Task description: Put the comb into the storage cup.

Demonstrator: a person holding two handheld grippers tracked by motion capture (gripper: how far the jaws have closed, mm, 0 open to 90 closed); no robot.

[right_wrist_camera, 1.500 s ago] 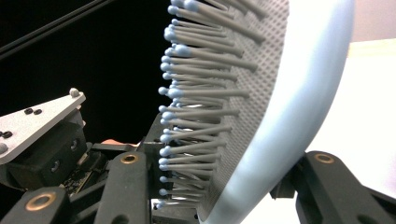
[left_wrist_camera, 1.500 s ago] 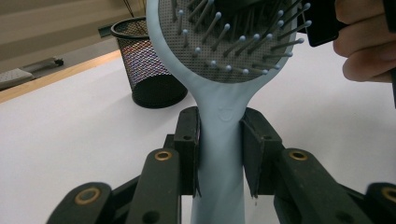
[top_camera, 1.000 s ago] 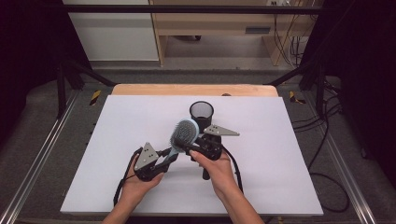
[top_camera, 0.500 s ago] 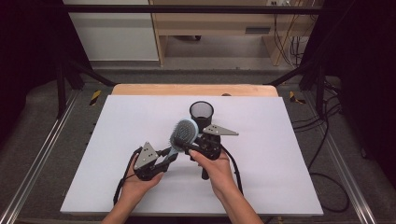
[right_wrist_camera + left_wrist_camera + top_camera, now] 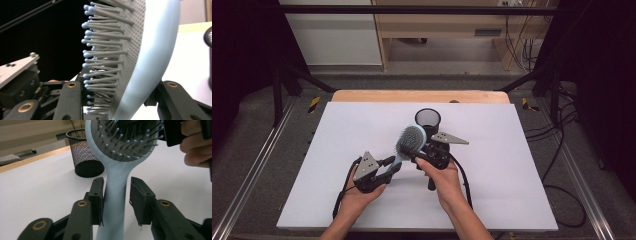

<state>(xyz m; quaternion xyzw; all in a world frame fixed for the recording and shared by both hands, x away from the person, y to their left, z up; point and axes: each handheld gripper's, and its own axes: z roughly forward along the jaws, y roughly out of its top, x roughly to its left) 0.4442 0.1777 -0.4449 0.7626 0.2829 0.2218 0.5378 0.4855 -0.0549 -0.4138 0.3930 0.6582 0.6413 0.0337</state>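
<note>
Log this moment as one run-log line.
left gripper: jaws just opening, one pad off hairbrush handle | right gripper: shut on hairbrush head | mesh cup: upright behind, untouched | stage: handover left to right

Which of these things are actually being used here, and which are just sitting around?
In use:
- light-blue hairbrush
- right gripper, clamped on its head
- left gripper, jaws just opening, handle between them

Lying about:
- black mesh cup, standing apart on the white table
</note>
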